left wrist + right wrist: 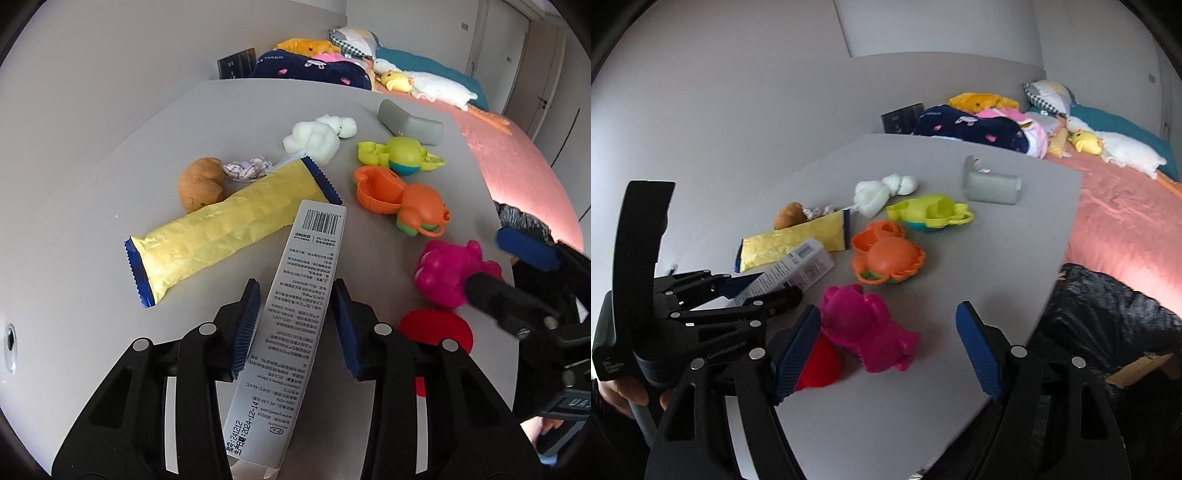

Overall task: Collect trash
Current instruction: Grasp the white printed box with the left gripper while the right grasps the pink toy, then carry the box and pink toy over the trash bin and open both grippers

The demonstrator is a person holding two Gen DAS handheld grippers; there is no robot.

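My left gripper [295,325] straddles the white box [291,317] near the table's [92,192] front, pads not quite touching it. My right gripper [886,350] hangs spread beside the pink toy [864,328]; a yellow wrapper [229,225] lies just beyond.

box [295,314] lies on table [92,221], overlapping wrapper [221,225].

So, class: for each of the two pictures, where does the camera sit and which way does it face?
Left wrist: on the left claw, facing across the table to the bed; its fingers flank the box, gaps showing.
Right wrist: on the open right claw, facing likewise, over the pink toy; a hand shows.
Both share box, wrapper, toys, each other's claw.
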